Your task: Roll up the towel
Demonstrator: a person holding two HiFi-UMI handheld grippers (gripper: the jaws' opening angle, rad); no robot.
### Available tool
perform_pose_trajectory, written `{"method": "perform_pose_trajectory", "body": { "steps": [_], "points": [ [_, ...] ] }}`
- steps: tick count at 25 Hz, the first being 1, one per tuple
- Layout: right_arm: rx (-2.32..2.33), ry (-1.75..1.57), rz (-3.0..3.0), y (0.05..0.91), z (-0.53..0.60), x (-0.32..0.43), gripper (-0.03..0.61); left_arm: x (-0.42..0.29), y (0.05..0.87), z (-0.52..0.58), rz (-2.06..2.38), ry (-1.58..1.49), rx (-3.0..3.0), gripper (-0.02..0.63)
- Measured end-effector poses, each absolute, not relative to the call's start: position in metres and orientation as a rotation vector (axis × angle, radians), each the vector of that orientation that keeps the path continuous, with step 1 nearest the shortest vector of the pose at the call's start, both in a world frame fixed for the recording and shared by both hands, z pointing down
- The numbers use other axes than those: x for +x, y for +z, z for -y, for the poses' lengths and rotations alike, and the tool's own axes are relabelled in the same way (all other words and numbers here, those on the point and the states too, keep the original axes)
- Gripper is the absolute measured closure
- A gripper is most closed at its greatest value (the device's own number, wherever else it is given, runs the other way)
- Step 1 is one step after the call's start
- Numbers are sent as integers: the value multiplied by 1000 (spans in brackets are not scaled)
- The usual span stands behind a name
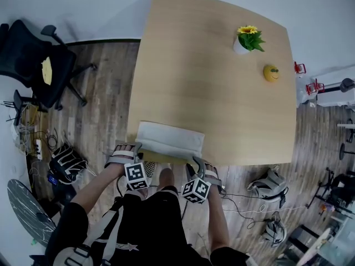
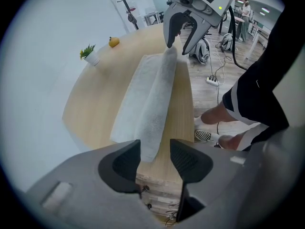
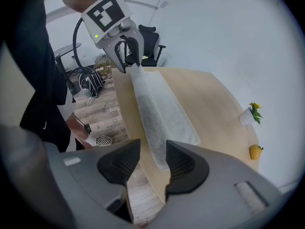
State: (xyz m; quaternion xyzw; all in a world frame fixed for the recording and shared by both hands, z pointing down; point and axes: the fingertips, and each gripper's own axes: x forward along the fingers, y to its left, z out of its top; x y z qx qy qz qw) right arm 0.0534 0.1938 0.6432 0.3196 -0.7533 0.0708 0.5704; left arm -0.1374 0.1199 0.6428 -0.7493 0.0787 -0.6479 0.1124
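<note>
The pale wooden surface (image 1: 222, 93) is carrying the towel (image 1: 169, 140) at its near edge, front hem curling over. The left tongs (image 2: 155, 156) and right tongs (image 3: 153, 156) are hovering open at its ends; uneven pushing could be skewing or loosening the roll

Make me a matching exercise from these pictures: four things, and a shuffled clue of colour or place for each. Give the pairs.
Things:
1 towel
2 flower pot
3 yellow object
4 chair

Clues:
A black, left of the table
B at the table's near edge
C green leaves, far on the table
D round, near the table's right edge

Pairs: 1-B, 2-C, 3-D, 4-A
</note>
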Motion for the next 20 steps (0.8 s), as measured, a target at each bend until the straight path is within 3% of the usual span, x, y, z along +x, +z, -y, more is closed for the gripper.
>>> {"method": "perform_pose_trajectory", "body": {
  "steps": [20],
  "points": [
    [730, 139, 1759, 665, -185, 60, 474, -132, 664, -108, -254, -1900, -2166, 488]
  ]
}}
